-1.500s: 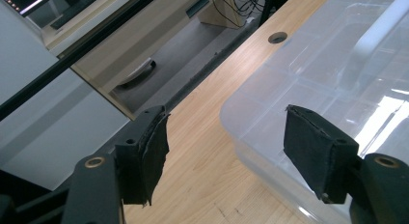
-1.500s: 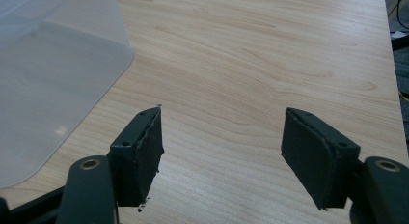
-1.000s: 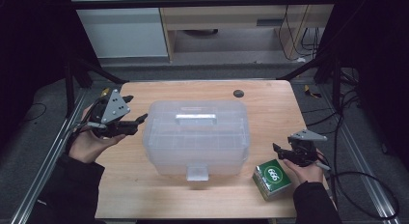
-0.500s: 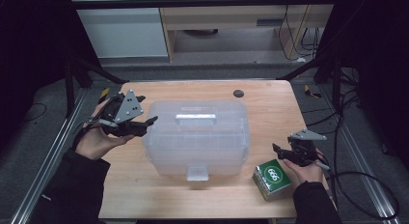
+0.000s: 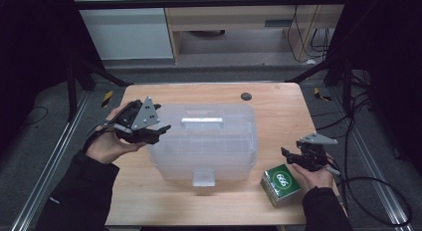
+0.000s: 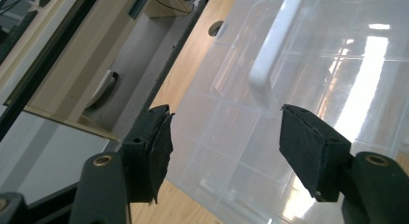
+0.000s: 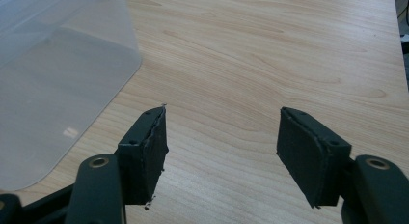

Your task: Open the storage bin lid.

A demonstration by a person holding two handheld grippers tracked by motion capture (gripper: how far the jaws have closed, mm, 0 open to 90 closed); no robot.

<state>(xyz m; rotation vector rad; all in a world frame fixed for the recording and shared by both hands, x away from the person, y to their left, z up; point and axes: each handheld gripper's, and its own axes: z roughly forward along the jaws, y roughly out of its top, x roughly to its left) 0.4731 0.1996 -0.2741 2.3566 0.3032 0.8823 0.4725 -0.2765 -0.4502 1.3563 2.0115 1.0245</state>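
My left gripper (image 5: 160,127) is up over the left end of the clear plastic storage box (image 5: 209,141), jaws spread wide with nothing between them. In the left gripper view the gripper (image 6: 224,151) looks down across the box's lid, and the white handle (image 6: 272,45) on that lid runs away from me just above the gap between my jaws. The jaws hang over the lid's near edge; I can't tell whether they touch it.

The box sits in the middle of the desk (image 5: 278,104), lid on, its front latch (image 5: 203,178) facing the desk's near edge. Through the lid I can make out a faint grid of dividers.

My right gripper (image 5: 287,156) is low near the desk's right edge, well apart from the box, and it is open too. In the right gripper view the gripper (image 7: 222,137) has only bare wood between its jaws, with a rounded corner of the box (image 7: 62,79) off to that view's left.

A small green carton (image 5: 281,183) sits near the desk's near right corner, just beside my right hand (image 5: 316,176). A dark round hole (image 5: 245,96) is near the desk's far edge, beyond the box.
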